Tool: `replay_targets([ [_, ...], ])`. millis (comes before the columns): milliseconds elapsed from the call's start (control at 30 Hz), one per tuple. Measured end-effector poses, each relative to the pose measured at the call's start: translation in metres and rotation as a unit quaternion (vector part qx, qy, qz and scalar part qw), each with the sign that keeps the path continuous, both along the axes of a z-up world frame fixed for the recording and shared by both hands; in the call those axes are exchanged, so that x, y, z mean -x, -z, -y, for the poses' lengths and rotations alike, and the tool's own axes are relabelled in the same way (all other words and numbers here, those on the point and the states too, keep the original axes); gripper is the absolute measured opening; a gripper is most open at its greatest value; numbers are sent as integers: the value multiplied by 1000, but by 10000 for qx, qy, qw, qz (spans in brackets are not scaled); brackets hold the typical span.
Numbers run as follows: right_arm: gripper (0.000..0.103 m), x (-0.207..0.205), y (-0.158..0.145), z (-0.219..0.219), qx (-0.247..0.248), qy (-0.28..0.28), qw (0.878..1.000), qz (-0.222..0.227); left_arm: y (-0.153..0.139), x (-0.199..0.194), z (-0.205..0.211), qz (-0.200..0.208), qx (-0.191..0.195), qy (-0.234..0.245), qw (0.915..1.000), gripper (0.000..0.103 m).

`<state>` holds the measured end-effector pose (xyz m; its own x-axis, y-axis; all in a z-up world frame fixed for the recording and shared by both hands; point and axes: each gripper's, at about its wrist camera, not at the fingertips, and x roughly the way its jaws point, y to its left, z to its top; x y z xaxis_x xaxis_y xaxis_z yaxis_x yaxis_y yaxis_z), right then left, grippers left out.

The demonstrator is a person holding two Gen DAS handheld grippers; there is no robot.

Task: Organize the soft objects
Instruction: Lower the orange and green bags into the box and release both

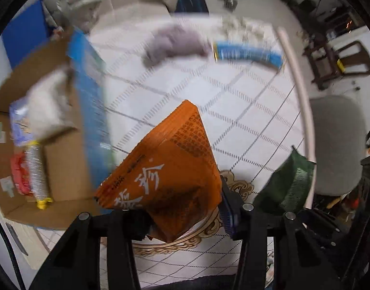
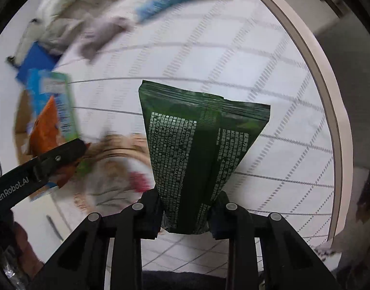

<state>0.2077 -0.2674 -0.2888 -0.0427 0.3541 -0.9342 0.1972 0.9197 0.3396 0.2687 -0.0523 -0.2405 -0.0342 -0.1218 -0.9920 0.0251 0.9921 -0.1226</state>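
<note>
Orange pouch [image 1: 165, 176] hangs pinched in the left claw [image 1: 185, 220]; the green pouch [image 2: 197, 149] is clamped in the right claw [image 2: 187, 215], both above the tabletop [image 1: 233, 96]. Best to carry each steadily, grips firm, toward the box [image 1: 61, 169] left of the left claw.

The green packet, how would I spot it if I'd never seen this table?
Find the round white table with grid lines. Above it, the right hand-held gripper pinches the green packet. It is dark green with tiny white print, unlike the orange packet.
</note>
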Motion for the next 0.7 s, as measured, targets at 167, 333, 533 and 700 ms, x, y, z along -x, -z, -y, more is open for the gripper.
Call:
replay_targets([
  [167,31,-18,-64,-90,-427,-641,9954,577,-75,-16,-69,608,-81,-272,9977,43],
  [333,31,-39,-89,-179,-637,-1272,9865,812,-87,-20,-171,709,-765,-613,9927,43],
  [533,31,-68,-55,-280,-535,-1693,9824,572,-31,-33,-271,189,-1562,-829,9841,43],
  [700,31,-79,-16,-329,-324,-1881,9813,266,24,-50,-317,-384,-1715,-799,9812,43],
])
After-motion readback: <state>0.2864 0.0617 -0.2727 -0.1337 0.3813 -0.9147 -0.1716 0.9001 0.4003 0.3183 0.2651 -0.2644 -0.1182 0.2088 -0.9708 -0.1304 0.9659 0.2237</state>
